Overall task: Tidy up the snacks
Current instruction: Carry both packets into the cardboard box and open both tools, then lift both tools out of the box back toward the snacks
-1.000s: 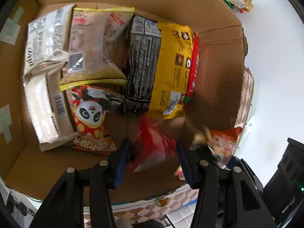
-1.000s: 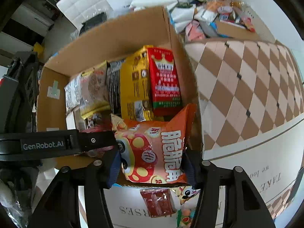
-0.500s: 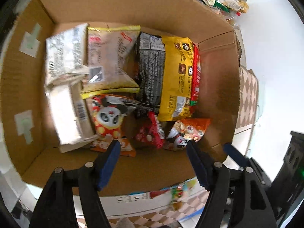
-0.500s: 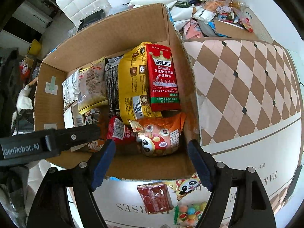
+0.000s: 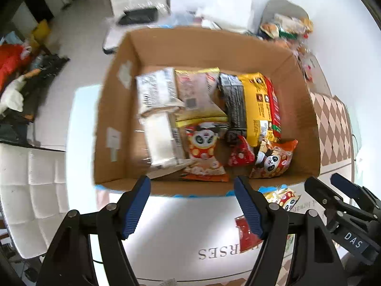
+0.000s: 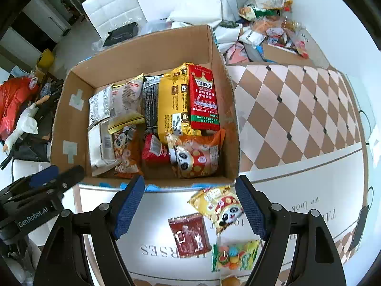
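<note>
In the left wrist view, a cardboard box (image 5: 114,124) packed with snack packets (image 5: 273,159) is seen beyond the wide-open, empty left gripper (image 5: 191,205), its left side blurred, while in the right wrist view the same box (image 6: 59,124) lies ahead of the wide-open, empty right gripper (image 6: 189,205), with a yellow packet (image 6: 219,208), a red packet (image 6: 189,234) and a candy bag (image 6: 234,255) left outside on the table (image 6: 309,178).
</note>
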Demonstrator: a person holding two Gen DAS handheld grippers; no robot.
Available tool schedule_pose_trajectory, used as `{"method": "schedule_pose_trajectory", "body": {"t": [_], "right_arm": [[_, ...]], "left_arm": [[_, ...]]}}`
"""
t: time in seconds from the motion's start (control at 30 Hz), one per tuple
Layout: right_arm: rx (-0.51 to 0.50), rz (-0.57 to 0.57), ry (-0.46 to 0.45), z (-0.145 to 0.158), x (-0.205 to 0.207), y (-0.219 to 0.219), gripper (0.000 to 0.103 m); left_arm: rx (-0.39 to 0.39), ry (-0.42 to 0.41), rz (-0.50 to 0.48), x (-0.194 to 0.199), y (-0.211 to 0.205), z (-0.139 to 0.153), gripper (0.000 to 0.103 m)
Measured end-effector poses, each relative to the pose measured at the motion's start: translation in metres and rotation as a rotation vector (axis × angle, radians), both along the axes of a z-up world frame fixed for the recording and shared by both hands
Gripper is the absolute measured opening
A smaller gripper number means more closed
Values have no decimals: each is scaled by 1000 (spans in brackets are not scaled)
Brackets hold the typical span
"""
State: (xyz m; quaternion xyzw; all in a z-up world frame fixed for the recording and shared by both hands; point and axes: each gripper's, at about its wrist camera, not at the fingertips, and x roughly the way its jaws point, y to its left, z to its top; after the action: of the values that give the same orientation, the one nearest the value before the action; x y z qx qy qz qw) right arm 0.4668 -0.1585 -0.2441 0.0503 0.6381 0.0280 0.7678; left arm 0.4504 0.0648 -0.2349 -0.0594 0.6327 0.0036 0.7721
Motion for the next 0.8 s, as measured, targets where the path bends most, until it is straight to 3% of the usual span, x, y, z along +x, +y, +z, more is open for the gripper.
{"method": "schedule_pose_trajectory", "body": {"t": [0.07, 0.13, 0.2, 0.3, 0.4, 0.47, 0.8], "right_arm": [[-6, 10, -22, 9, -10, 3, 81], [-20, 19, -40, 17, -21, 6, 95], [-36, 25, -65, 27, -32, 7, 95], [-38, 22, -97, 41, -48, 7, 95], [-48, 22, -133, 56, -61, 7, 95], [-49, 24, -160, 69, -71, 8, 95], [-35, 42, -259, 121, -115, 10, 96]], "left_arm": [[26, -43, 8, -11, 3, 10, 71], [46, -74, 10, -21, 2, 18, 71], [71, -107, 7, -32, 2, 29, 72], [92, -152, 8, -48, 1, 45, 86], [111, -200, 0, -63, -1, 60, 90], [115, -223, 3, -72, -1, 69, 100], [107, -337, 28, -111, 0, 115, 100]]}}
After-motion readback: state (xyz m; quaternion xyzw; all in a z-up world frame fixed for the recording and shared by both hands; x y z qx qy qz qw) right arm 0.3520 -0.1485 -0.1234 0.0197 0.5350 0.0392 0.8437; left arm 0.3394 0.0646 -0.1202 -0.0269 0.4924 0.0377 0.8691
